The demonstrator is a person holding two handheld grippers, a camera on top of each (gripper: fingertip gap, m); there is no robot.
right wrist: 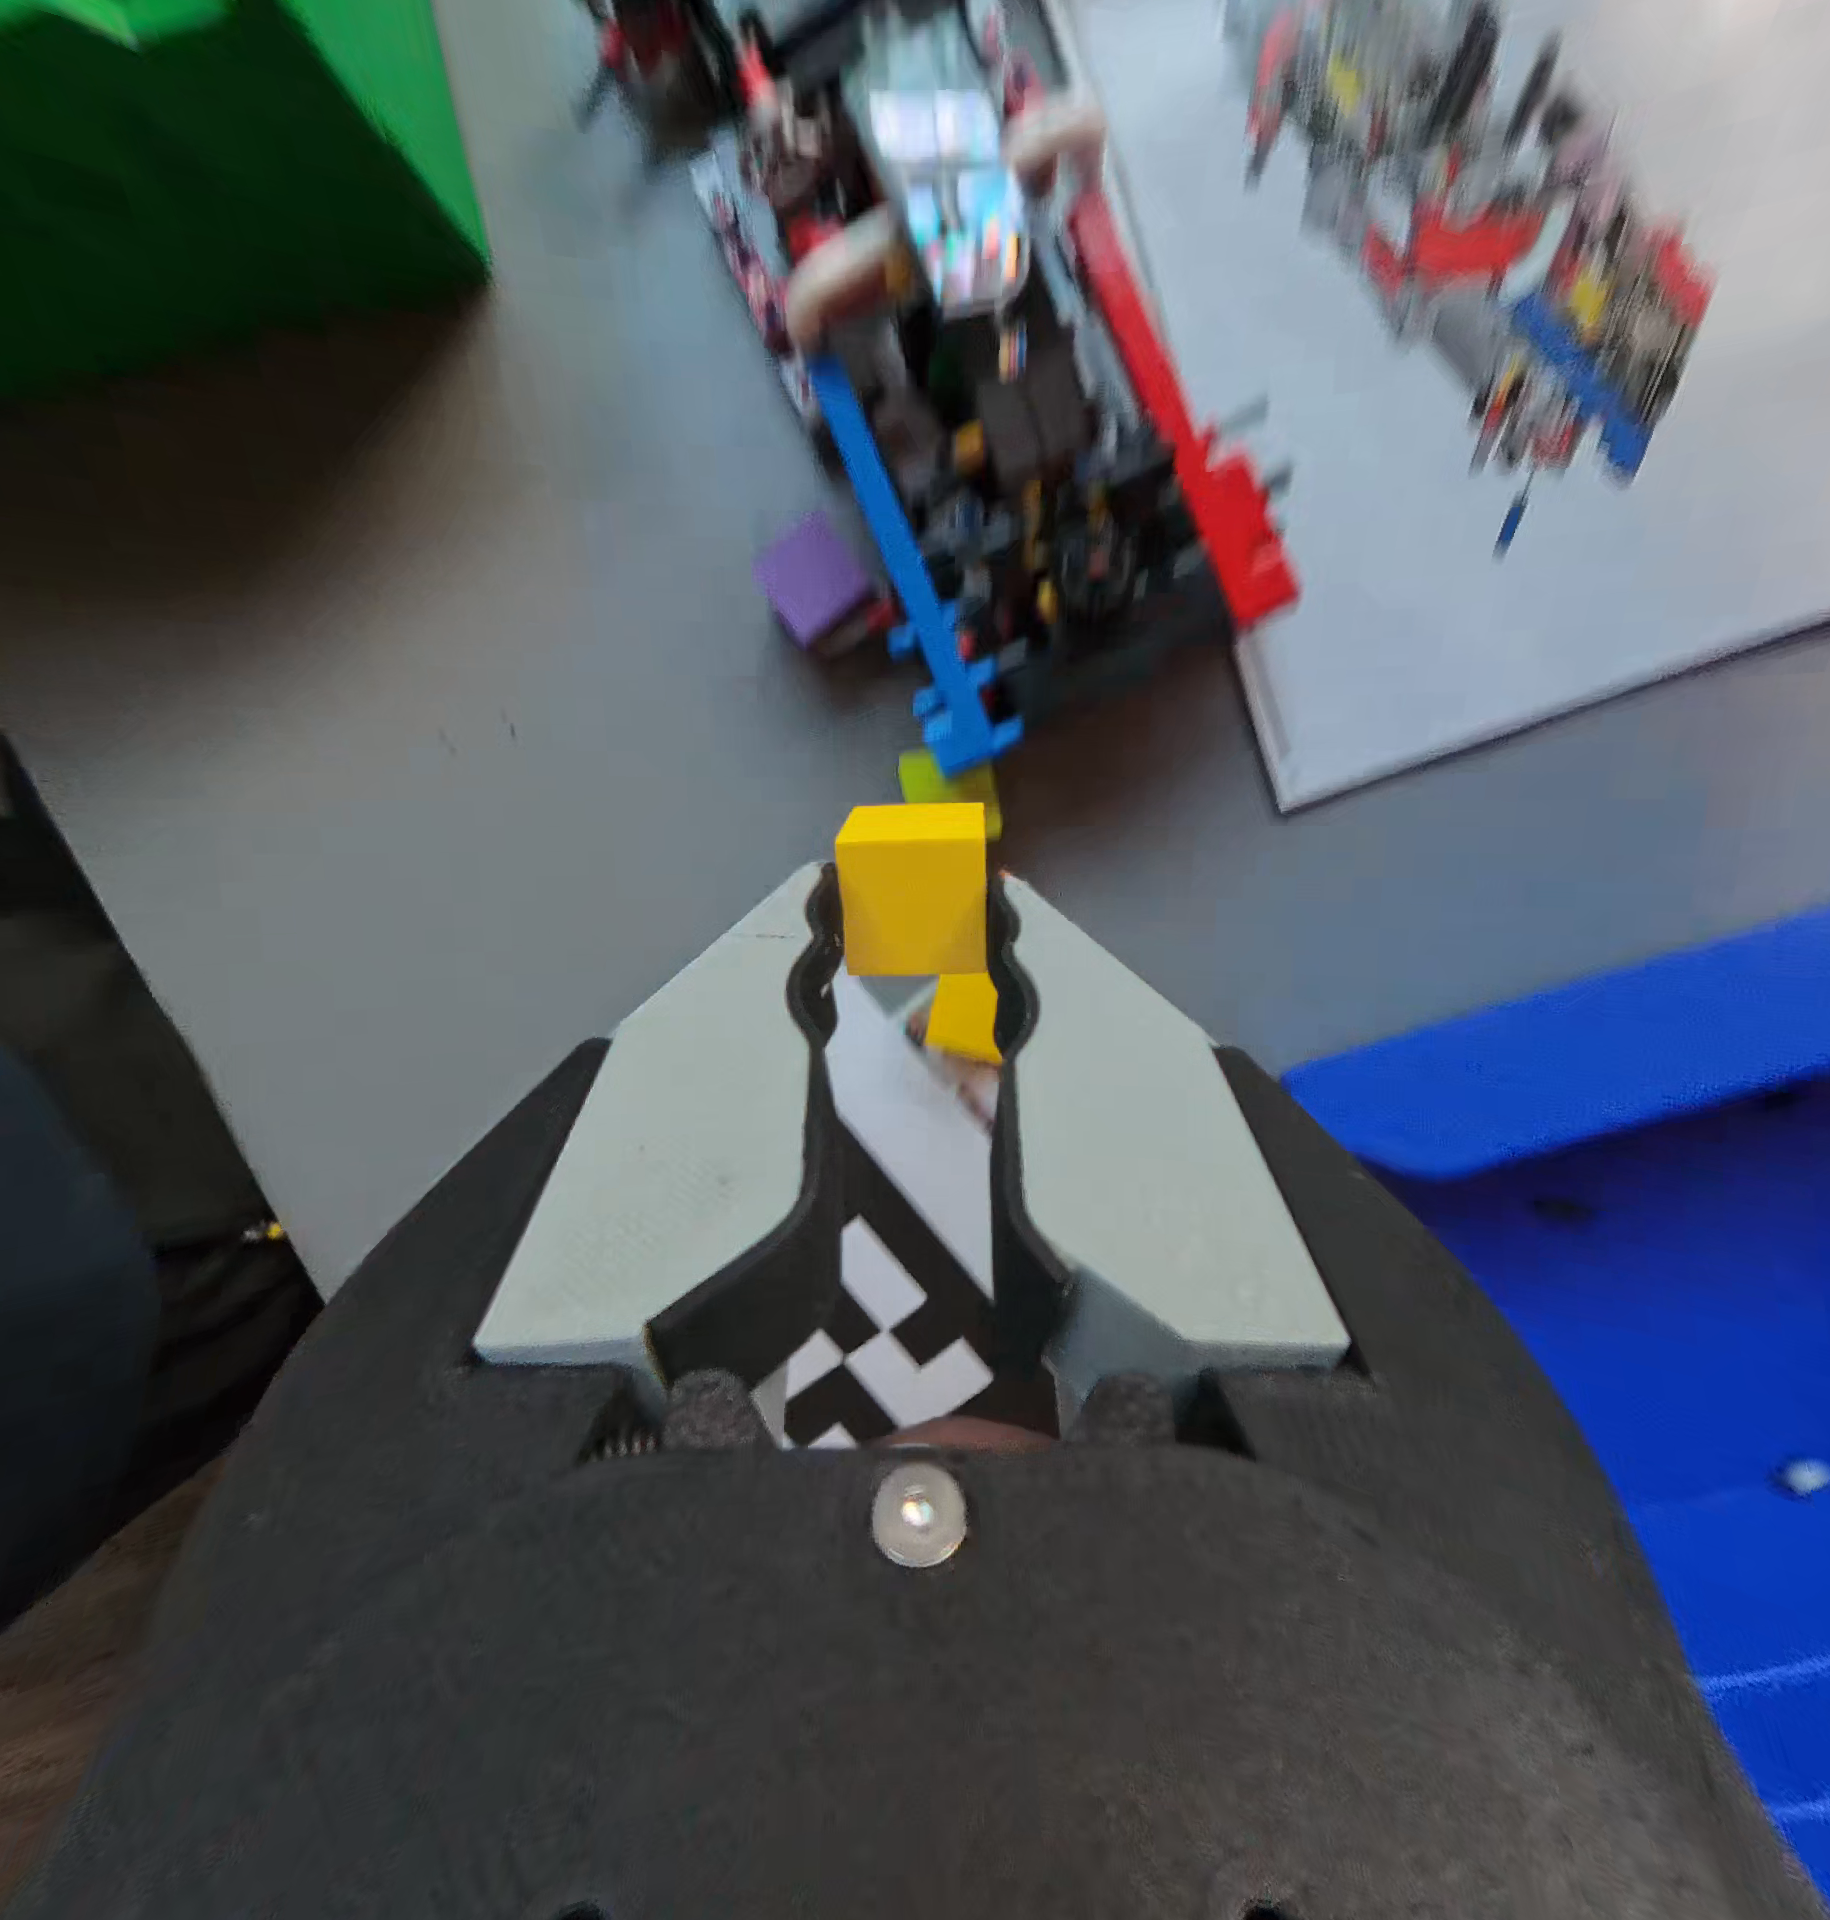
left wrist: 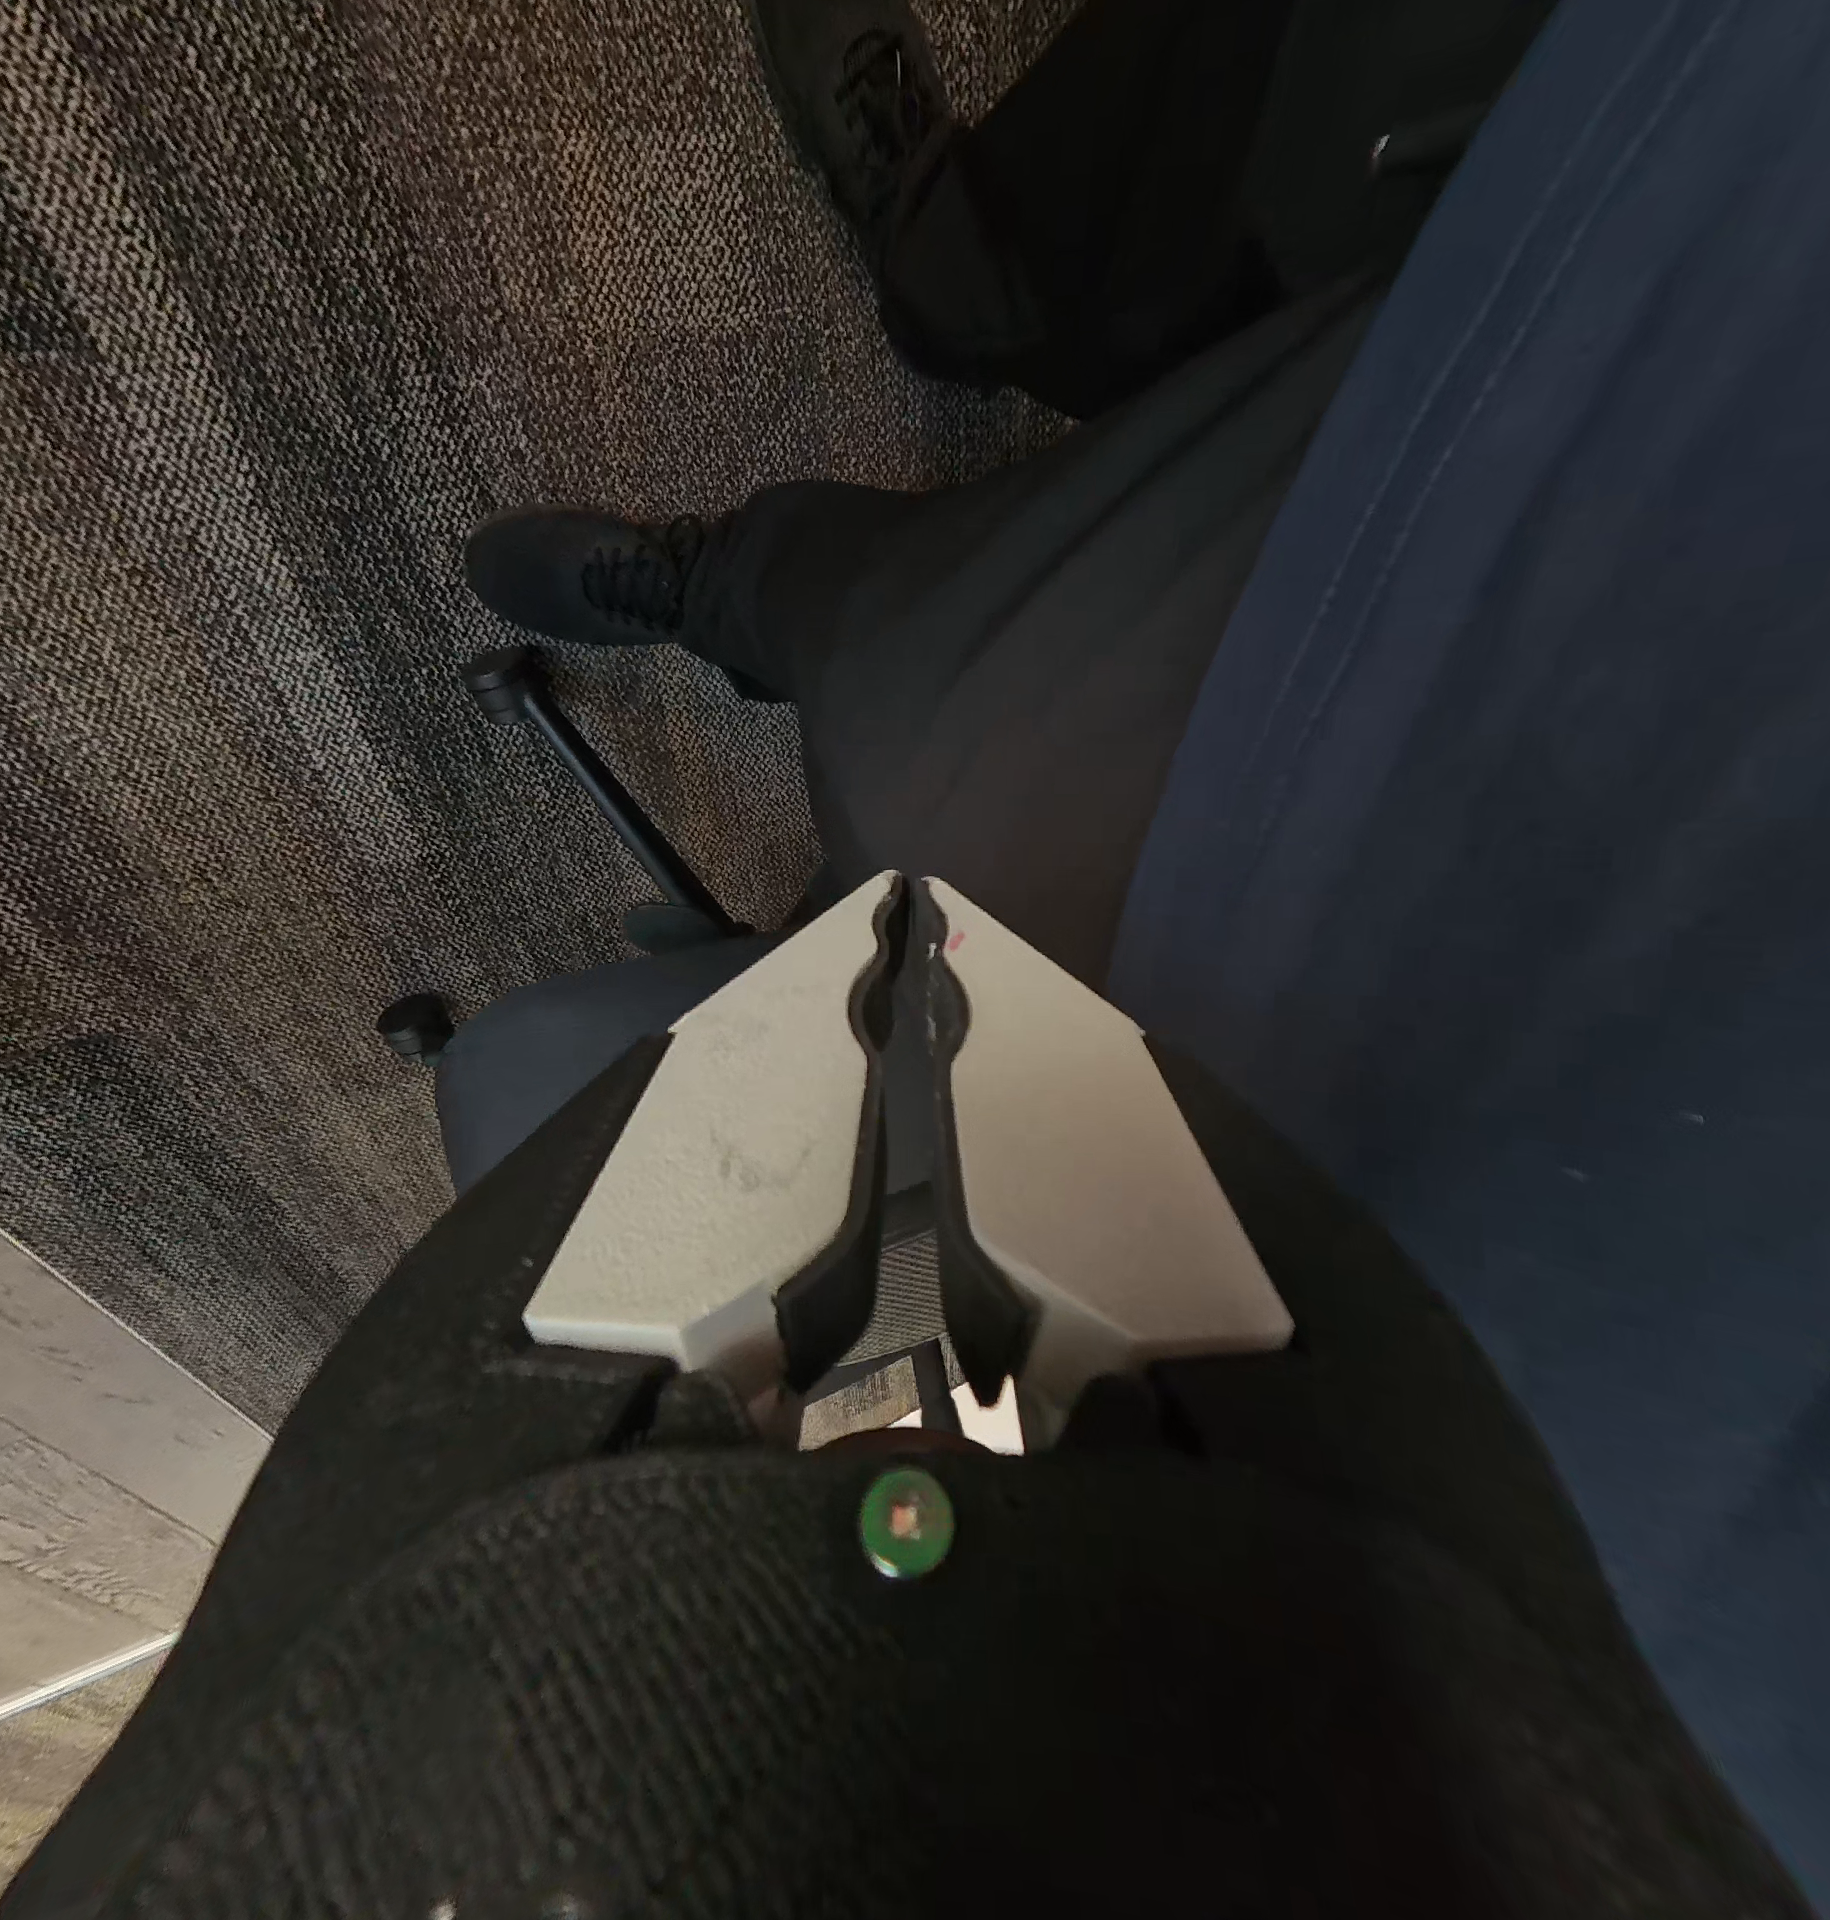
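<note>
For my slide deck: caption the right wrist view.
Right gripper clamps a yellow block above a grey table.

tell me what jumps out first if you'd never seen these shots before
The yellow block clamped between the right gripper's jaws stands out against the grey table. Beyond it lies a blurred heap of colourful parts with a blue bar and red bar. The left gripper, jaws shut on nothing, points at carpet and a black shoe.
</note>
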